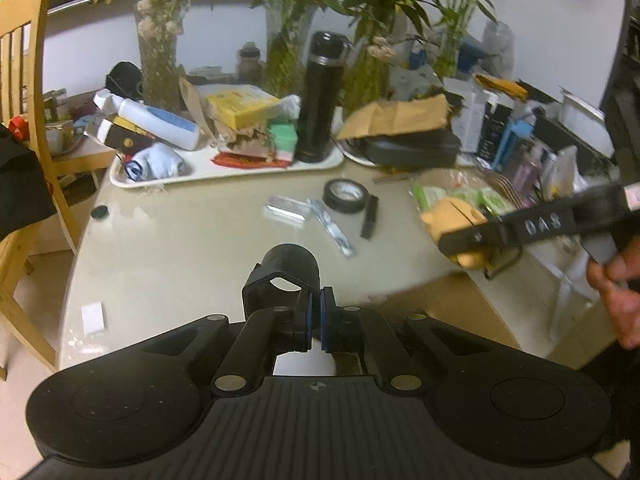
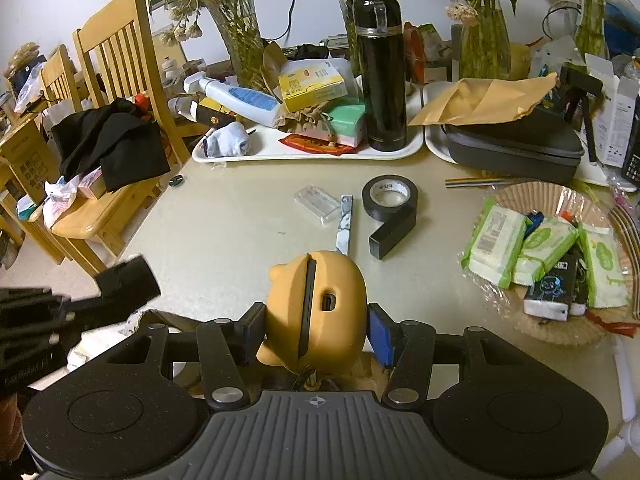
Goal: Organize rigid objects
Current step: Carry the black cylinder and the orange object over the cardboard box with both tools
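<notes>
Both grippers fill the foreground of their own views. Left gripper point(image 1: 316, 322): blue pads pressed together, pinching an edge of a black cylindrical part point(image 1: 286, 276) that juts forward over the table point(image 1: 168, 248). Right gripper point(image 2: 316, 326): jaws half spread, clamped on the 2 flanks of a rounded yellow case point(image 2: 316, 304) whose dark seam runs away from the camera; in the left view this case point(image 1: 452, 216) hangs at right, above the table edge, a hand point(image 1: 618, 300) behind it.

4 loose items lie ahead of both tools, near the table's middle: a clear plastic box point(image 2: 316, 204), a patterned flat stick point(image 2: 345, 224) with its long axis running toward the camera, a roll of black tape point(image 2: 390, 196), and a black block point(image 2: 392, 232) touching the roll. Beyond them stands a white tray point(image 2: 304, 152) carrying a black flask point(image 2: 380, 72).

Judgement: both tools are loaded, so each load probably has to be set down before the group is approached. Neither hand is clearly the nearer.
</notes>
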